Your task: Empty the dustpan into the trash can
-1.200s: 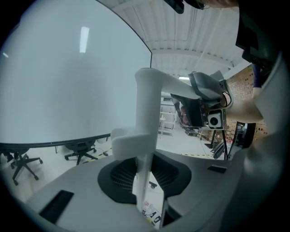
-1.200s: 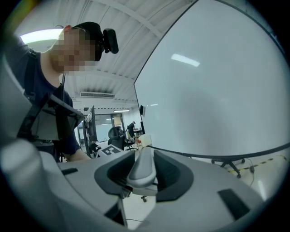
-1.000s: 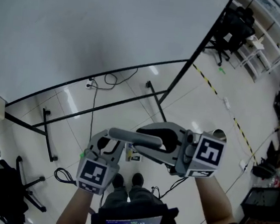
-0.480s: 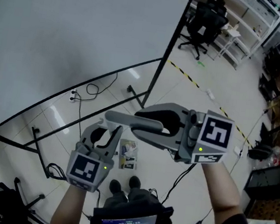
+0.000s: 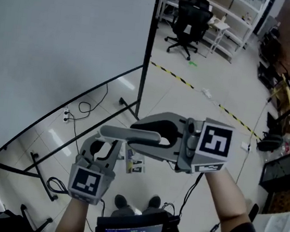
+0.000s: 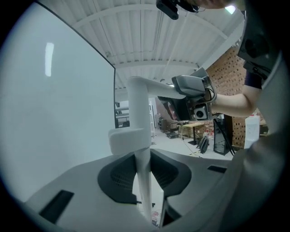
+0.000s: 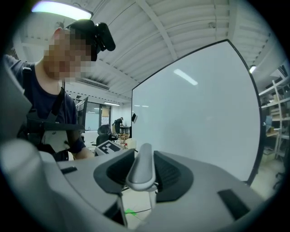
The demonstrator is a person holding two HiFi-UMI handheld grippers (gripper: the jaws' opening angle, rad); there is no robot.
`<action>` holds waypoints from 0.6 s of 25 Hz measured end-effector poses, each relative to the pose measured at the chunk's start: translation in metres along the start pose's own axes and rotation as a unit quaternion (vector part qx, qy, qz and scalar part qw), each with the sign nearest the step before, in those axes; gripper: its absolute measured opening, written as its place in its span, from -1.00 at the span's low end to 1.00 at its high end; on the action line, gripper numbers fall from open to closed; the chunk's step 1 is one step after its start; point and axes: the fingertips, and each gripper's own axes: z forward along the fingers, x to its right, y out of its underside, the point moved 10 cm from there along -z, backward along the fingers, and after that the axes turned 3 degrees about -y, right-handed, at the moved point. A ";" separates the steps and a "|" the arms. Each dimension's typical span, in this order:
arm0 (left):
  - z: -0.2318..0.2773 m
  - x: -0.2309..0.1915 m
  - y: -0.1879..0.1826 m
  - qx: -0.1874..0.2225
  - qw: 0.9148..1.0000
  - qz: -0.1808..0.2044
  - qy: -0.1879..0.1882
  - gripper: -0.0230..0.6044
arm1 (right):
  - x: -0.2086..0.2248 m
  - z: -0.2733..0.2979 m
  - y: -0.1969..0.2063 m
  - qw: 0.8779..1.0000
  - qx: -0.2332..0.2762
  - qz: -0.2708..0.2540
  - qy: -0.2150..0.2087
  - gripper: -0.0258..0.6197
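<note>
A long-handled dustpan hangs between both grippers. Its grey grip (image 5: 130,135) lies level, and my right gripper (image 5: 150,135) is shut on it; the right gripper view shows the grip's end (image 7: 142,166) pressed between the pads. The white pole (image 6: 138,118) drops from an elbow, with my left gripper (image 5: 107,149) shut on it below a collar. The pan (image 5: 134,161), holding paper scraps, hangs above the floor between the grippers. No trash can shows in any view.
A large whiteboard (image 5: 66,35) on a black frame with floor feet fills the left. An office chair (image 5: 185,23) and shelves (image 5: 237,8) stand at the back. Yellow-black tape (image 5: 191,83) and cables (image 5: 83,108) cross the floor. The person's feet (image 5: 135,203) are below.
Both grippers have risen together with the dustpan. The view has swung round, so the whiteboard's edge now lies further left and the chair and shelves are nearer the centre.
</note>
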 end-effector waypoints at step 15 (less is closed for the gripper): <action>0.072 0.106 -0.023 -0.028 0.999 0.019 -0.018 -0.69 | 0.016 -0.130 0.029 0.999 0.012 0.019 -0.031 -0.44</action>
